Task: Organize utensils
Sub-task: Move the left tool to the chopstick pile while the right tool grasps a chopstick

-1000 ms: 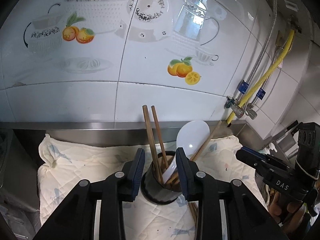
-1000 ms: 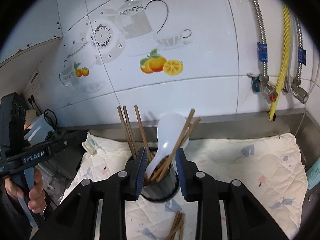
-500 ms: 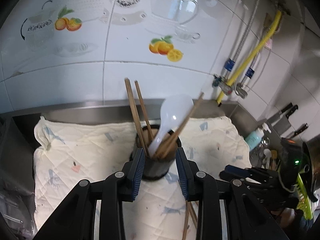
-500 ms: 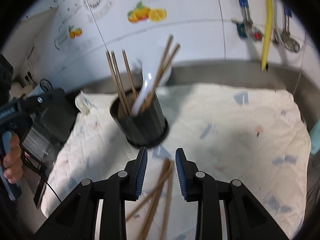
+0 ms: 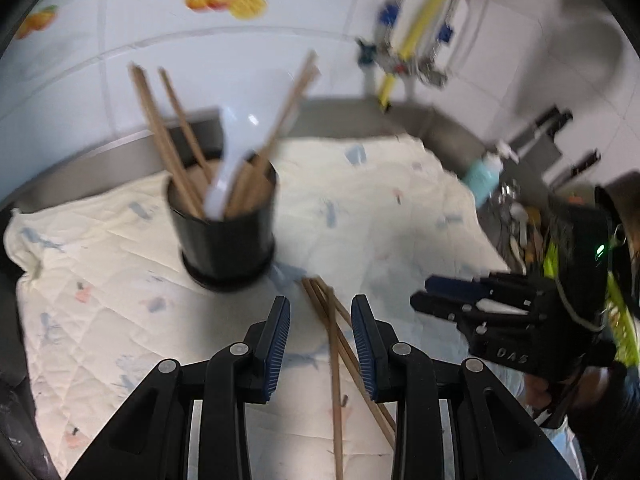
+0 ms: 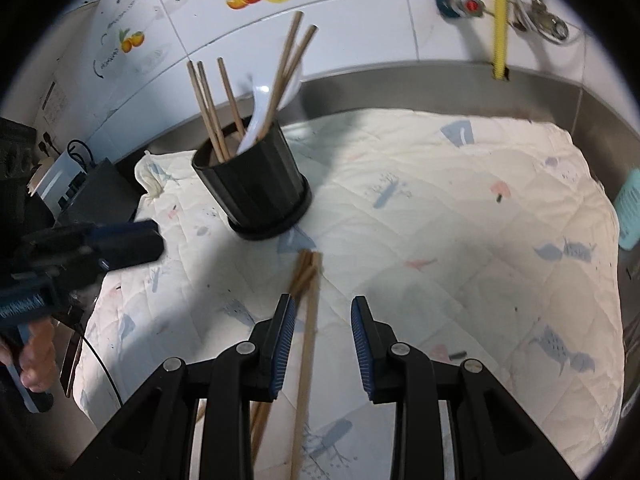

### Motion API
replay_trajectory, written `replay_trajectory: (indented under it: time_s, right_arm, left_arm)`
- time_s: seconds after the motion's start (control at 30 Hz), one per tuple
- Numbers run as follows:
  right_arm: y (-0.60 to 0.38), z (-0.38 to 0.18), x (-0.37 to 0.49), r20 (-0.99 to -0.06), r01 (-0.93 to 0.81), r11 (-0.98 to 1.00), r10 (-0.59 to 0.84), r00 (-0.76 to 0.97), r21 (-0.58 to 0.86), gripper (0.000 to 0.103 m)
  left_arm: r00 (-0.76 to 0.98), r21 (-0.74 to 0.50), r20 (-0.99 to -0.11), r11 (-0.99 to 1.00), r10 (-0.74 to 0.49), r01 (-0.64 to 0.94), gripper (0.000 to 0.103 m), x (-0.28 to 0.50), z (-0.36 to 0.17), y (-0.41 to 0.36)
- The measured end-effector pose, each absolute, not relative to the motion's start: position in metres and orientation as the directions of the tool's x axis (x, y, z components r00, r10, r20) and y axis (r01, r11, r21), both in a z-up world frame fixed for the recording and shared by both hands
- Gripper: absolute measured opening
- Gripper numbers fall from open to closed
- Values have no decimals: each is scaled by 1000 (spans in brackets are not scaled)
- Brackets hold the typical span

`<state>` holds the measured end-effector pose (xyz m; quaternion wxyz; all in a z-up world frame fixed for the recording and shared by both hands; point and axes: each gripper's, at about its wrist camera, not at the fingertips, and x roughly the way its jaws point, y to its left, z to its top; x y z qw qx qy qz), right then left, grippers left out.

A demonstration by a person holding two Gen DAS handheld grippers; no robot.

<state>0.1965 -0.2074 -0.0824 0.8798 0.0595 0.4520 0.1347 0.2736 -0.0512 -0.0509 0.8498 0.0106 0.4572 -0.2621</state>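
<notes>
The left tool (image 5: 321, 334) hangs over the cloth with its two blue-padded fingers (image 5: 276, 340) apart, and nothing is pressed between them. Seen from its own camera, the loose chopsticks (image 5: 334, 344) lie on the cloth in the gap between the fingers, but the pads do not touch them. The right tool (image 6: 322, 334) is the same: fingers apart, empty, tilted down toward the cloth. From its camera the loose chopsticks (image 6: 306, 320) run just beside its left finger, partly under it. They are a small bundle of brown wooden sticks, spread a little like a fan, with the far tips close to the base of the holder.

The black holder (image 6: 254, 190) stands upright on the cloth, a bit beyond both tools. In it stand several more chopsticks (image 6: 208, 108) and a white spoon (image 6: 260, 116), all leaning against the rim.

The quilted cloth (image 6: 460, 220) is cream with small blue and pink prints, and it covers the steel table (image 6: 400, 84). Behind it is a white tiled wall (image 6: 360, 20) with fruit pictures, and a yellow hose (image 6: 498, 20) with valves. A turquoise bottle (image 6: 630, 208) stands at the right edge of the cloth. A person's hand (image 6: 38, 360) holds the left tool's grip at the left side.
</notes>
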Motion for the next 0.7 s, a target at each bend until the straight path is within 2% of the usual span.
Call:
replay_trajectory:
  time_s: [0.33, 0.6, 0.7]
  right_arm:
    - [-226, -91, 195, -787, -131, 962, 272, 553, 240, 32]
    - [-222, -102, 199, -801, -128, 961, 274, 533, 244, 32]
    - [-220, -105, 201, -805, -132, 961, 277, 525, 244, 32]
  left_arm:
    - [297, -204, -862, 817, -411, 540, 34, 293, -110, -96]
    - [241, -200, -891, 809, -385, 552, 22, 314, -149, -117]
    - [232, -201, -897, 815, -376, 544, 21, 322, -159, -121]
